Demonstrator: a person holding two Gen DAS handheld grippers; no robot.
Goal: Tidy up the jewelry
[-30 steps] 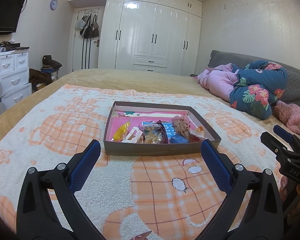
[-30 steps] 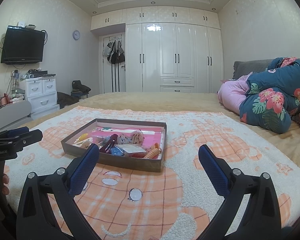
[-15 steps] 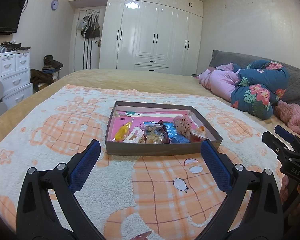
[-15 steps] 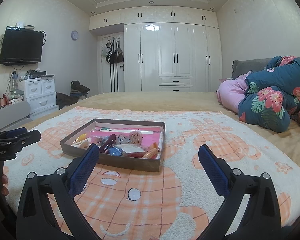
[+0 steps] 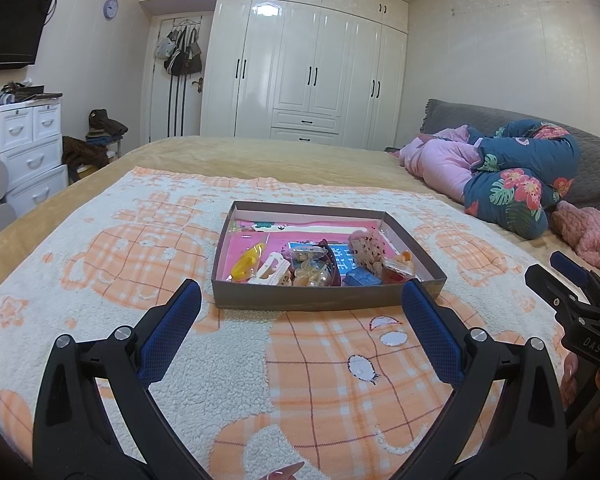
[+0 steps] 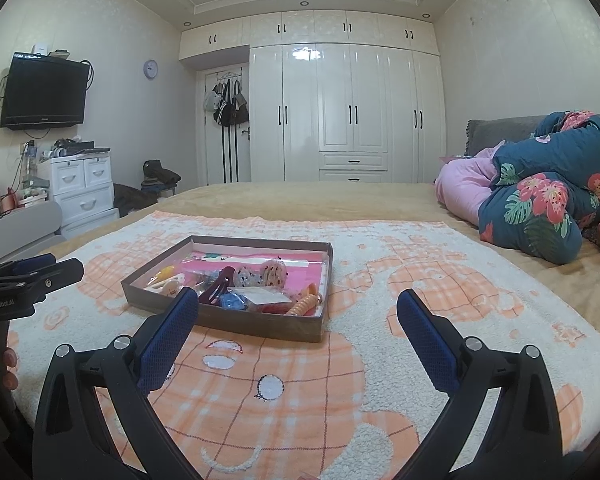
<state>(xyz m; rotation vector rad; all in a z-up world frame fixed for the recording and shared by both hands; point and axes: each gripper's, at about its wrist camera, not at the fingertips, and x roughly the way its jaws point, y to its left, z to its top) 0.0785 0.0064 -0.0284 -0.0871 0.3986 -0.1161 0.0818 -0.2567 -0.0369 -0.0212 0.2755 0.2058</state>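
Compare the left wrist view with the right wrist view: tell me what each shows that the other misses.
Left wrist only: the right gripper at its right edge and the pink fuzzy bundle in full.

Right wrist only: the whole TV and the left gripper at its left edge.

Both: the brown tray of hair accessories on the orange-checked blanket, each view's own gripper open and empty.

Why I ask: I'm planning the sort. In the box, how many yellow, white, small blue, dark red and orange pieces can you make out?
Yellow clip: 1
White clip: 1
Blue case: 1
Dark red clip: 1
Orange spiral tie: 1
Total: 5; the bagged pieces in the box are too jumbled to count.
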